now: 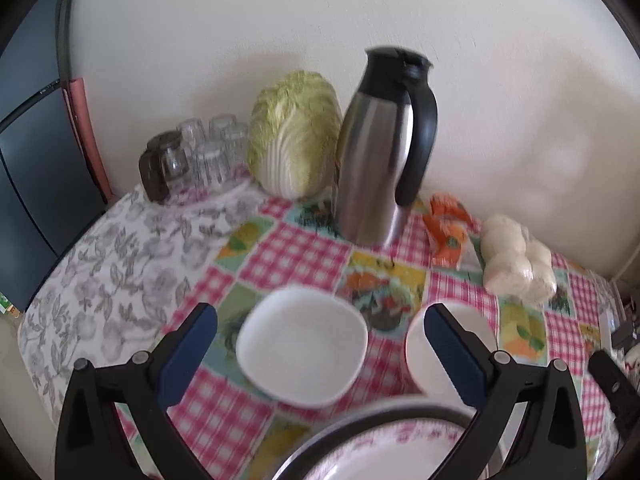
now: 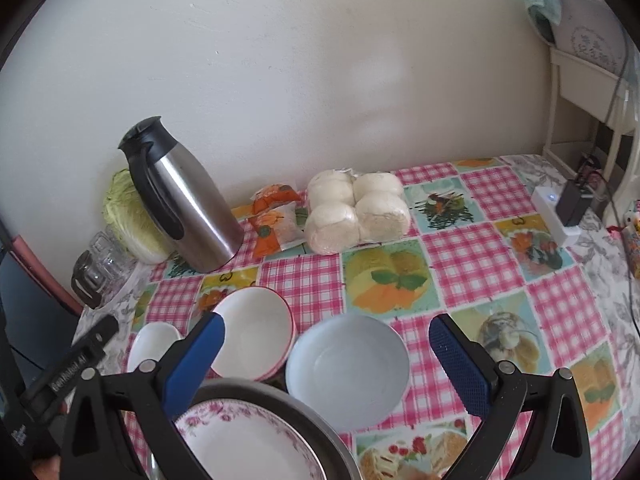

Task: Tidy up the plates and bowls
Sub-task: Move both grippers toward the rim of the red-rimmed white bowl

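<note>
A white squarish dish sits on the checked tablecloth between the fingers of my open, empty left gripper; it also shows in the right wrist view. A white bowl with a red rim stands to its right, also in the right wrist view. A pale blue bowl lies between the fingers of my open, empty right gripper. A floral plate rests in a metal pan at the near edge, also seen in the left wrist view.
A steel thermos jug, napa cabbage, upturned glasses, orange snack packets and bagged buns line the wall. A white charger block and cables lie at the table's right edge.
</note>
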Available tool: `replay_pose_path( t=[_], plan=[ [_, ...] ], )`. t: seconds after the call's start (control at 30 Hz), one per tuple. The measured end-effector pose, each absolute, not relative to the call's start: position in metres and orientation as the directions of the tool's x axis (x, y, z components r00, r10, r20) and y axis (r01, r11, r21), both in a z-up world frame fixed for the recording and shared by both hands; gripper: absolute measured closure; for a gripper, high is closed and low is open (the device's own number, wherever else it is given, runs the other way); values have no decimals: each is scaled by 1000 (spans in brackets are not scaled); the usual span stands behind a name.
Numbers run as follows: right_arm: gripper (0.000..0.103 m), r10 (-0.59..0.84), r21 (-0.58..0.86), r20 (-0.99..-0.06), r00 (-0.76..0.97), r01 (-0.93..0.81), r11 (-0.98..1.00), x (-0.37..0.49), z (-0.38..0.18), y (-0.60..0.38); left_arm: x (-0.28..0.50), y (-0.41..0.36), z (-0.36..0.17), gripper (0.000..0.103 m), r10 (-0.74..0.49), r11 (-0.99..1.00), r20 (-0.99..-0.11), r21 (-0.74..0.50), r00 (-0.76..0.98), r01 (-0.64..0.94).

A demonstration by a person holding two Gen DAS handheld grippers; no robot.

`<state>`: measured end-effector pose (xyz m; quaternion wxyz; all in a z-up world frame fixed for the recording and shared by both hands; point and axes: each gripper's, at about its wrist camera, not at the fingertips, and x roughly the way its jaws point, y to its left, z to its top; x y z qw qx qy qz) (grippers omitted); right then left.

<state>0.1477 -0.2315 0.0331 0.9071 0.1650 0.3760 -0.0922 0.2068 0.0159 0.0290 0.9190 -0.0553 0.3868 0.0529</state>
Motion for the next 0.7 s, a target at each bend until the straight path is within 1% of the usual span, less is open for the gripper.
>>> replay_pose_path(
  t=[0.23, 0.37, 0.5, 0.7],
  plan=[
    [0, -32, 226, -707, 706, 269, 936, 170, 34, -233, 229, 13, 51, 0, 59, 990, -643, -58, 763, -125],
    [0, -16, 230, -706, 708, 250, 941, 179, 31, -239, 241, 7, 52, 0, 42, 993, -625, -58, 779, -100],
    [0, -37, 188, -736, 676, 257, 948, 193, 22, -243, 257, -2, 39, 0, -46, 993, -663, -113, 747, -40],
    [0, 8, 213, -770, 638, 245, 946, 213, -2, -242, 276, -15, 13, 0, -156, 980, -744, -197, 650, 10]
  ],
)
